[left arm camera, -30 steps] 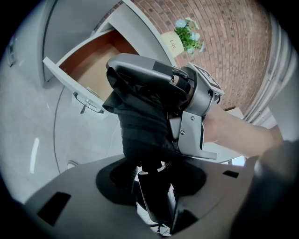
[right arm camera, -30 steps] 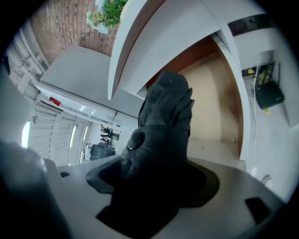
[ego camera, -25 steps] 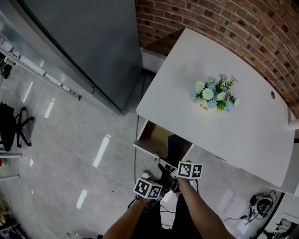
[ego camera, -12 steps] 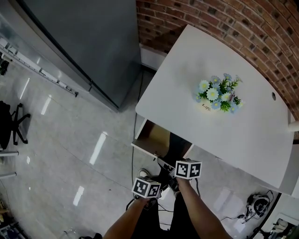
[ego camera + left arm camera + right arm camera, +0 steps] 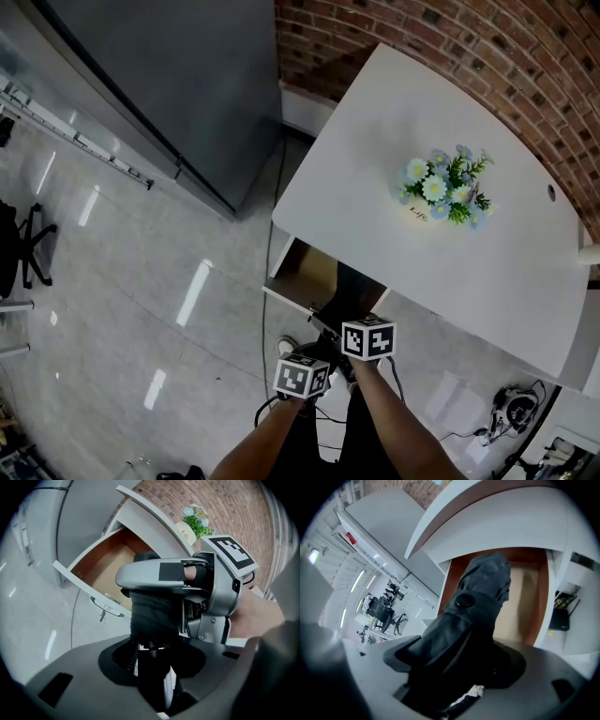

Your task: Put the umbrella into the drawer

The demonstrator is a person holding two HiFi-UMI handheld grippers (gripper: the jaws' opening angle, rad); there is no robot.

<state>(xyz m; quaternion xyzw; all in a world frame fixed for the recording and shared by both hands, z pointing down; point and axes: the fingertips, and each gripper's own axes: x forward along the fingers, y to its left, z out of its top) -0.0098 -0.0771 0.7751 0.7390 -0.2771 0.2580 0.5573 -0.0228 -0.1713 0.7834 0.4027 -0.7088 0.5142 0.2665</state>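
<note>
The folded black umbrella points into the open wooden drawer under the white table. It runs through both grippers just in front of the drawer. My left gripper grips the umbrella near its lower end, and its jaws are closing on it. My right gripper is further up the umbrella; its jaws are opening, standing wide with the umbrella between them. In the head view the left gripper and right gripper sit side by side at the drawer front.
A small pot of blue and white flowers stands on the table. A brick wall is behind it, and a tall grey cabinet stands to the left. Cables and headphones lie on the glossy floor. A black router sits beside the drawer.
The two marker cubes have drawn closer together at the drawer front. The right one has shifted left and rolled; the left one has crept toward the drawer.
</note>
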